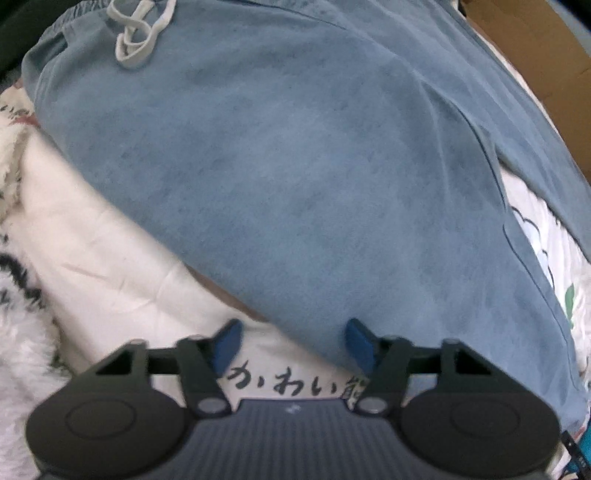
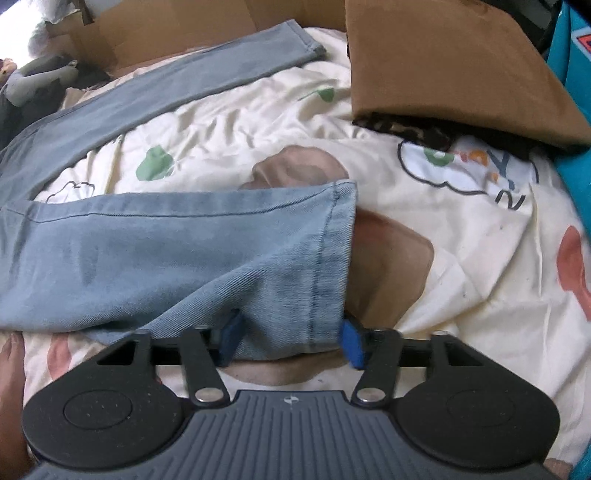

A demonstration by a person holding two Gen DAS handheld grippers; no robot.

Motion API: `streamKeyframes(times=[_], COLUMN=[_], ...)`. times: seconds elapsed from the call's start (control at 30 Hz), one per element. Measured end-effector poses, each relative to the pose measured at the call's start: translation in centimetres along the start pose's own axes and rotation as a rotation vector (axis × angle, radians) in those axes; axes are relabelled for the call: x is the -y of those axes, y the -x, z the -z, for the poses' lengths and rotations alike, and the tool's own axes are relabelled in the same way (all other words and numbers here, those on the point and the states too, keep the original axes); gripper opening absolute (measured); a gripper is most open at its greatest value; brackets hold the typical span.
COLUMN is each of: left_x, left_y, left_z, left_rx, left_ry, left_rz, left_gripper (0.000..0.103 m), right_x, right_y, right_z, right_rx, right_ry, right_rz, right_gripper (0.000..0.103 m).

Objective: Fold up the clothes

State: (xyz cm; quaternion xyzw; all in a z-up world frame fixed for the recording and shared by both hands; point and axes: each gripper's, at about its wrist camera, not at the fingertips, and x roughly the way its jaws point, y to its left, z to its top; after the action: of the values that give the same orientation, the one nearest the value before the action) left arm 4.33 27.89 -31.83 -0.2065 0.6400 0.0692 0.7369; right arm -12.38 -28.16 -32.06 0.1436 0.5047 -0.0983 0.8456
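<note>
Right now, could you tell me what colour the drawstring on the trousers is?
White to pale grey drawstring, on faded blue denim trousers; clearest in the left wrist view.

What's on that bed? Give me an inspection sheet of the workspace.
Surface: printed cream bedsheet, wrinkled.
Job's things: blue trousers spread flat, legs apart; white drawstring at the waist.
Clutter: folded brown cloth; fluffy blanket.
Grippers: left gripper open astride the trousers' edge; right gripper astride a leg hem, grip unclear.
Cables: nothing seen.
Surroundings: cardboard behind the bed.
</note>
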Motion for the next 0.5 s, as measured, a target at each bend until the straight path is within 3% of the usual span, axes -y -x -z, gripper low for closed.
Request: streamKeyframes(times=[0.03, 0.1, 0.27, 0.5], left_x=[0.1, 0.6, 1.6, 2.5], left_y=[0.2, 0.9, 2.6, 3.8], left_z=[-0.1, -0.1, -0.4, -3.4], left_rx=[0.006, 0.023, 0.065, 0.116], left_ry=[0.003, -0.011, -0.064, -0.060], left_rz=[0.006, 0.015, 0.031, 0.081], left_gripper=[0.037, 0.026, 0.015, 0.012], right_x=[0.3, 1.2, 1.5, 0.8], right_y=[0.2, 0.9, 3.2, 4.4], right_z=[-0.1, -0.4, -2.0, -4.4], right_rx=[0.003, 0.004, 0.049, 0.105], right_ry=[-0.014, -0.054, -0.052, -0.046], right_rz=[-0.002, -0.029, -0.090, -0.134], right_gripper=[0.028, 0.019, 0.019, 0.017])
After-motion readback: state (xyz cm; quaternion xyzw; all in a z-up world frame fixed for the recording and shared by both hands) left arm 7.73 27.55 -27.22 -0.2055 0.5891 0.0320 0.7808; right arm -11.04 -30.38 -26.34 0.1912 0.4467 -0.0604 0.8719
